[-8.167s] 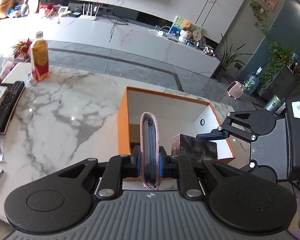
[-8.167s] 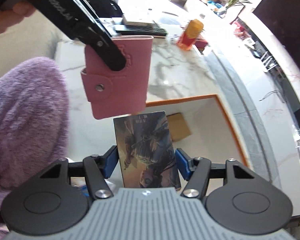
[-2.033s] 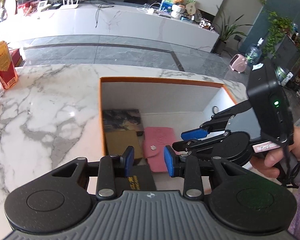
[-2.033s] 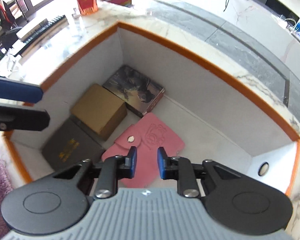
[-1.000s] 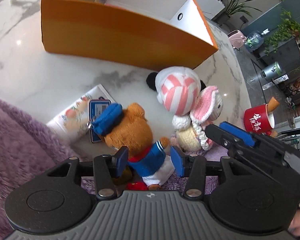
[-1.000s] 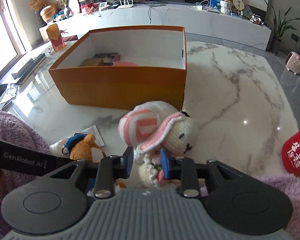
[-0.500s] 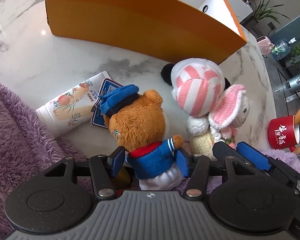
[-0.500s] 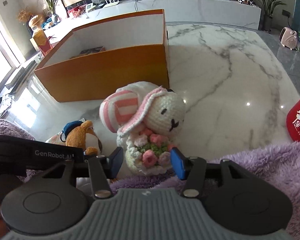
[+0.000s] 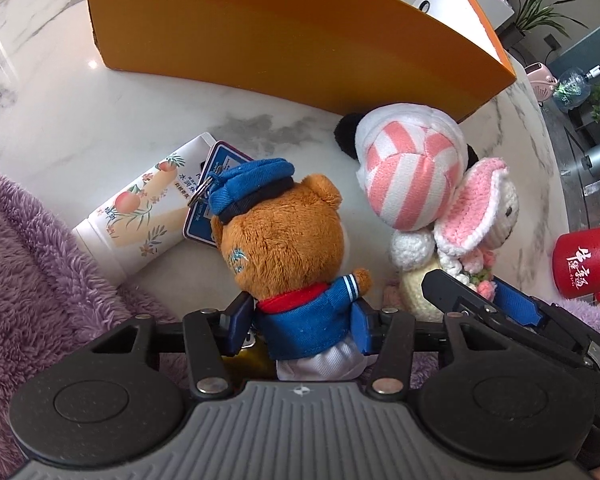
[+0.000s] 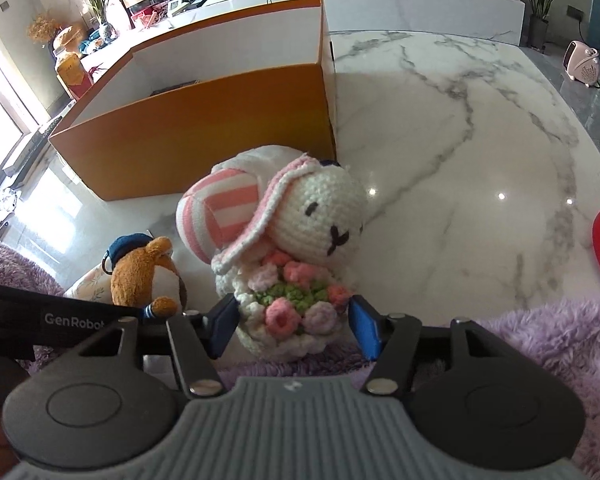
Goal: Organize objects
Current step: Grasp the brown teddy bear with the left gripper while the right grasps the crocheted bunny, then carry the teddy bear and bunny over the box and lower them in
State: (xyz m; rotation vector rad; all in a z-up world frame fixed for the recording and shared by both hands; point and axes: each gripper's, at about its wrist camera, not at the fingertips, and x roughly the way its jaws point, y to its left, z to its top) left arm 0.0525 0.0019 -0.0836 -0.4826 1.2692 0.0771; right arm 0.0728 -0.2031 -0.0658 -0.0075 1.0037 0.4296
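Observation:
A brown plush bear (image 9: 284,236) in a blue cap and jacket stands at the table's near edge. My left gripper (image 9: 302,326) is open, its fingers on either side of the bear's blue jacket. A crocheted white rabbit (image 10: 296,240) with pink ears and a flower basket stands beside it, against a pink-striped plush (image 9: 410,176). My right gripper (image 10: 292,326) is open, its fingers on either side of the rabbit's basket. The orange box (image 10: 204,136) stands behind the toys. The bear also shows in the right wrist view (image 10: 148,276).
A white floral tube (image 9: 144,216) and a blue card (image 9: 208,196) lie left of the bear. A red mug (image 9: 580,266) stands at the right. Purple fleece sleeves (image 9: 32,280) frame the near edge. A drink bottle (image 10: 70,68) stands beyond the box.
Both grippers have moved closer to the toys. The left fingers now reach alongside the bear's jacket, and the right fingers alongside the rabbit's basket. Earlier, both were at the box, where a pink wallet now lies.

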